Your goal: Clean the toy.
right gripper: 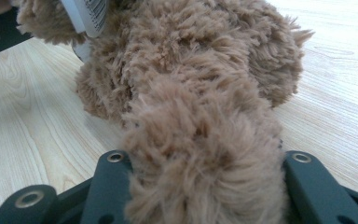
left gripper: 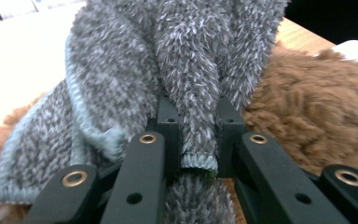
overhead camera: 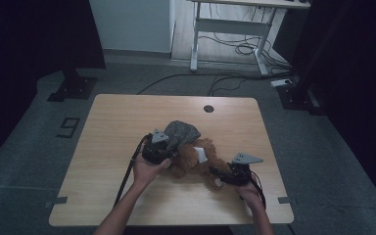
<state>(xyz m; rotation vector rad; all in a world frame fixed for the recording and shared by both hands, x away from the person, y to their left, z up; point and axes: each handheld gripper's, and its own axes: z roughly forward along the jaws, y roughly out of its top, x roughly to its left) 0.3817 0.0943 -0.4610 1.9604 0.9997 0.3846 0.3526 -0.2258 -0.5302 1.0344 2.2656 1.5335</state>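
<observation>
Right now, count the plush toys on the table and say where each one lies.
1: a brown plush toy lies near the middle of the wooden table, with a grey knitted garment draped over its far end. The garment may hide something.
</observation>
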